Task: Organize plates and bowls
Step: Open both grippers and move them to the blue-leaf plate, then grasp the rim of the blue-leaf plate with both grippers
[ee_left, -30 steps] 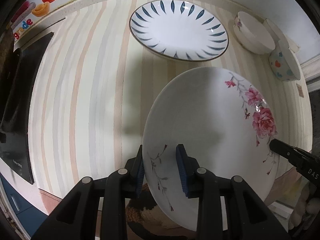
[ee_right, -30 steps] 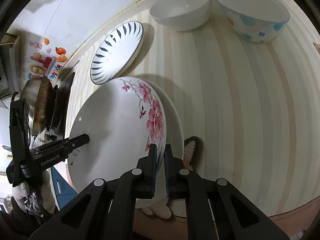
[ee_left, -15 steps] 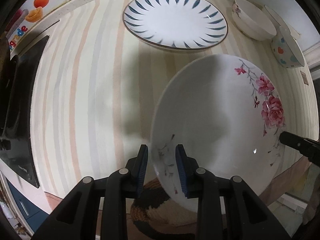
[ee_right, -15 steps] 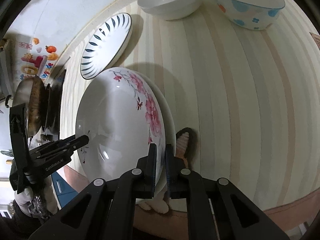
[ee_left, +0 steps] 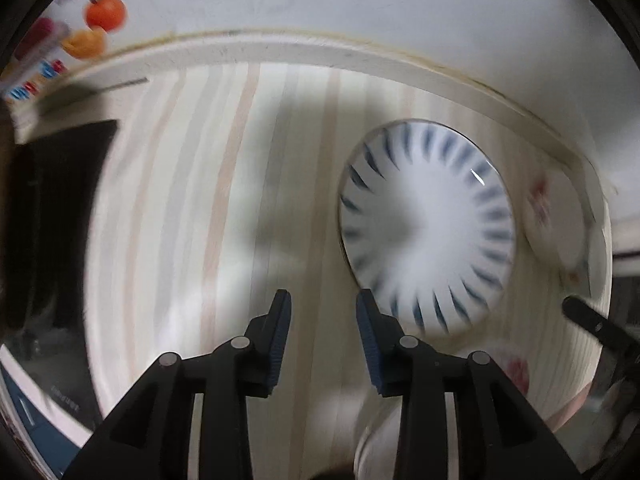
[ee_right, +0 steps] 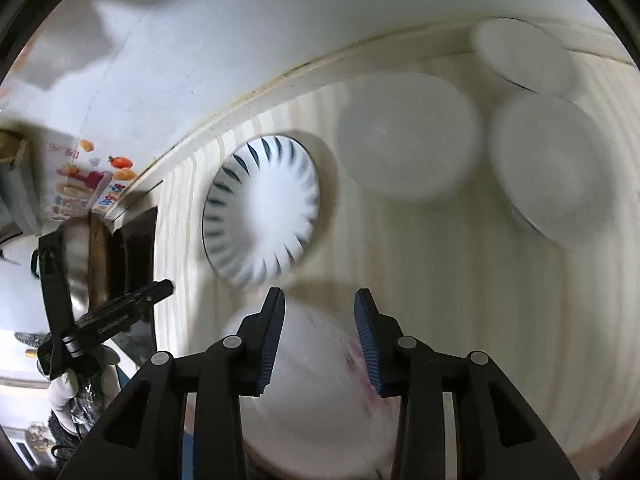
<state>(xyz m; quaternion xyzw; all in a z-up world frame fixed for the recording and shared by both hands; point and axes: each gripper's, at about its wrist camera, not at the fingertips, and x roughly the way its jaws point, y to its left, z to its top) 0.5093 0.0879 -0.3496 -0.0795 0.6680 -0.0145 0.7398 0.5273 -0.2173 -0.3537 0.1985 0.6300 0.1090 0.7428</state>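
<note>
My left gripper (ee_left: 320, 320) and right gripper (ee_right: 320, 320), both released, face the blue-striped plate (ee_left: 426, 232), ahead-right of the nearer left.

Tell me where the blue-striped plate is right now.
The blue-striped plate lies on the striped counter near the back wall, ahead and right of the open left gripper; in the right wrist view it sits left of two white bowls.

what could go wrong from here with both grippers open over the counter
1. The floral plate lies at the counter's near edge; a knock from the right gripper above it might tip it off.
2. The left gripper is open close to the blue-striped plate; the frames are blurred, so a fast reach could clip its rim.
</note>
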